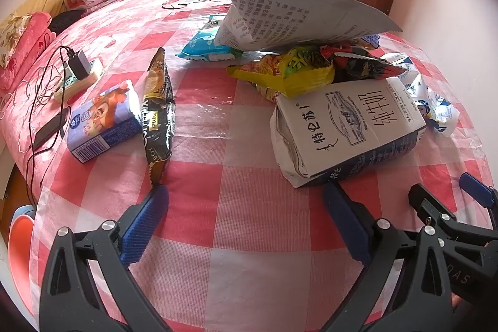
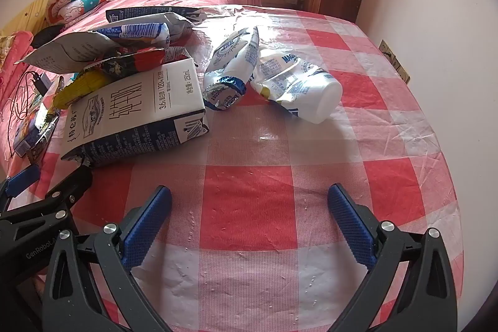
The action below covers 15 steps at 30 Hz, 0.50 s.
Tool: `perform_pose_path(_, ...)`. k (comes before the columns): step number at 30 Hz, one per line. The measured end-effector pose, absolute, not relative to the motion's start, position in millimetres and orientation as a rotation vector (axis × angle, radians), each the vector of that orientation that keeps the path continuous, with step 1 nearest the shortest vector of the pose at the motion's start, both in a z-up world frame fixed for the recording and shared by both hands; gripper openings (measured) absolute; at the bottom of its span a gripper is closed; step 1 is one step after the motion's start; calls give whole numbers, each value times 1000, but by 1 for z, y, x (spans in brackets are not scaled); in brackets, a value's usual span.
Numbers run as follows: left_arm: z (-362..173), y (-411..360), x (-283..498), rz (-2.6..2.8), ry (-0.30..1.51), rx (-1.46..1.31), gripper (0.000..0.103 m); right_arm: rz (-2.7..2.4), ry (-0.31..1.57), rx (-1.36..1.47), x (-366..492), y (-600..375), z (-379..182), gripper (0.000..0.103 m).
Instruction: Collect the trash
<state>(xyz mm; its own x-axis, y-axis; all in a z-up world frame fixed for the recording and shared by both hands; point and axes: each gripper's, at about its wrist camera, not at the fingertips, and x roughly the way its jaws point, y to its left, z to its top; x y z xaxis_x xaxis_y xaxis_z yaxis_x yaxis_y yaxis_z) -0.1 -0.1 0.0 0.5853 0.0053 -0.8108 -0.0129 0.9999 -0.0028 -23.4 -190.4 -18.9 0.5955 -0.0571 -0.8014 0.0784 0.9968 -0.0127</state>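
While both your hand-held grippers gape wide and empty, left hand-held gripper (image 1: 246,196), right hand-held gripper (image 2: 249,196), milk carton (image 1: 348,126) lies toppled on the checked worktop (image 1: 249,238), wrappers (image 1: 280,73) heaped just behind.

Left wrist view: low over the red-and-white checked plastic-covered tabletop (image 1: 249,145), looking forward toward the window, close to the litter pile.
Right wrist view: same height and heading, set further right; the tabletop (image 2: 311,176) fills most of it.
Shared: the white-and-navy milk carton (image 1: 351,126) (image 2: 137,114), crumpled white bottles (image 1: 435,101) (image 2: 298,86), bed, wooden cabinet.
Cross-sight: each view catches the other gripper at its edge.
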Motion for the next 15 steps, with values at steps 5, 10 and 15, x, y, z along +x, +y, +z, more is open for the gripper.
perform_pose_path(5, 0, 0, -1, 23, 947, -14, 99, -70, 938, 9, -24, -189, -19, 99)
perform_pose_path(10, 0, -5, -11, 13, 949, -12, 99, -46, 934, -10, -37, -186, -15, 99)
perform_pose_path(15, 13, -10, -35, -6, 888, -5, 99, -106, 835, -69, -70, -189, 3, 99)
